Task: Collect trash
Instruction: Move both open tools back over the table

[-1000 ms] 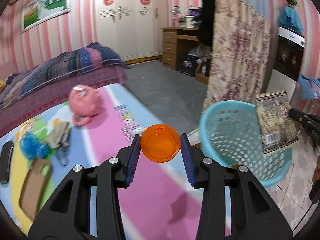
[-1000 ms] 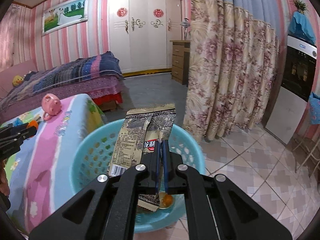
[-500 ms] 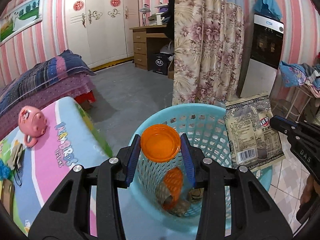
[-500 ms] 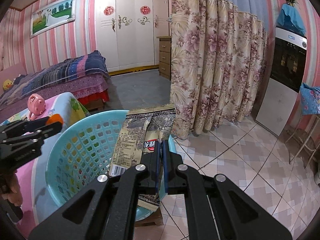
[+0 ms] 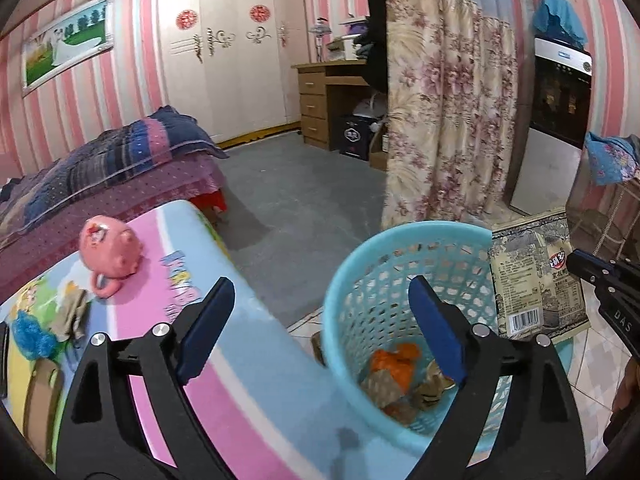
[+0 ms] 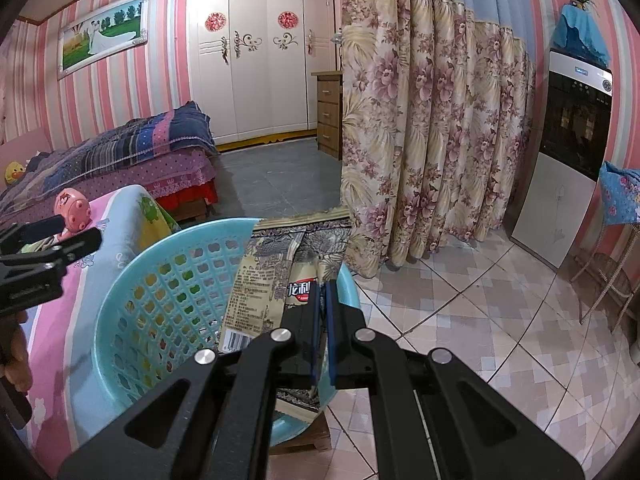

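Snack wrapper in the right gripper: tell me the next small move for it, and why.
Probably open the right gripper and let the snack wrapper fall. It is pinched shut on the wrapper, which hangs over the rim of the blue basket with other trash already inside. The left gripper is opening, with nothing between its fingers. If the wrapper looks likely to catch the rim, nudge it inward first.
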`<action>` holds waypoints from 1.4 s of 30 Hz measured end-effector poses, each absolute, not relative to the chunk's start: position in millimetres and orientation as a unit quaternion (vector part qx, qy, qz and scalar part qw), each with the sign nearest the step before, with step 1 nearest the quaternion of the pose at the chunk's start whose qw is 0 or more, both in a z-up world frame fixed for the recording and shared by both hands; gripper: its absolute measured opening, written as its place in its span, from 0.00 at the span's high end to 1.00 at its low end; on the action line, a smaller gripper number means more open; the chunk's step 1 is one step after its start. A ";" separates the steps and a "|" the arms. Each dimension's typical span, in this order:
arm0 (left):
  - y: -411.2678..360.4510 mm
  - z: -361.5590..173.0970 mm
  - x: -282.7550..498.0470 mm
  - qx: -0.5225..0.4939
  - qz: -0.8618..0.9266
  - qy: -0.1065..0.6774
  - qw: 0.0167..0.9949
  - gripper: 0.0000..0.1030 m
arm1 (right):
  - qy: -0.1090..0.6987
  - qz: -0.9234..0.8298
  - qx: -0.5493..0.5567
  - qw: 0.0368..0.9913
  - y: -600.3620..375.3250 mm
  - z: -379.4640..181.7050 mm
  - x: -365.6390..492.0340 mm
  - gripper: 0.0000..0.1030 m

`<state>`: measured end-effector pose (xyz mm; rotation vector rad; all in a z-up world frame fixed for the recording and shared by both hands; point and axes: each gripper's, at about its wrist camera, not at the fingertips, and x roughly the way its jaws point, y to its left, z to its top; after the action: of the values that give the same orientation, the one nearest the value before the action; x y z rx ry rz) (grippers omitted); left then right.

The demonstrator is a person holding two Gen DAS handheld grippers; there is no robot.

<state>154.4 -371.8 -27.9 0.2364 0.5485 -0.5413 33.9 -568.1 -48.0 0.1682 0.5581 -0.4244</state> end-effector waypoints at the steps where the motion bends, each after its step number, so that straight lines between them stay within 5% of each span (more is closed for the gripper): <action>1: -367.2 -27.0 153.9 0.114 -0.259 0.266 0.922 0.13 | 0.273 -0.207 0.083 0.936 -567.4 -48.0 35.2 0.97; 9: -321.1 -13.5 152.8 0.099 -0.220 0.260 0.935 0.10 | 0.281 -0.214 0.072 0.933 -551.4 -52.9 58.3 0.91; 11: -308.2 -9.3 152.5 0.095 -0.211 0.258 0.938 0.10 | 0.287 -0.213 0.072 0.931 -545.7 -55.4 64.1 0.63; 16: -270.4 5.1 155.8 0.086 -0.179 0.255 0.946 0.07 | 0.275 -0.216 0.064 0.935 -532.2 -52.1 66.6 0.21; 19: -247.9 13.3 159.1 0.082 -0.157 0.253 0.951 0.06 | 0.267 -0.217 0.058 0.937 -522.3 -47.3 69.6 0.10; 42: -103.4 25.6 199.5 0.034 -0.064 0.257 0.964 0.06 | 0.228 -0.104 0.010 0.968 -369.9 3.3 139.2 0.05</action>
<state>199.5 -103.4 25.6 0.0690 0.5211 -0.1301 139.2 -369.9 3.3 0.0194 0.4612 -0.2104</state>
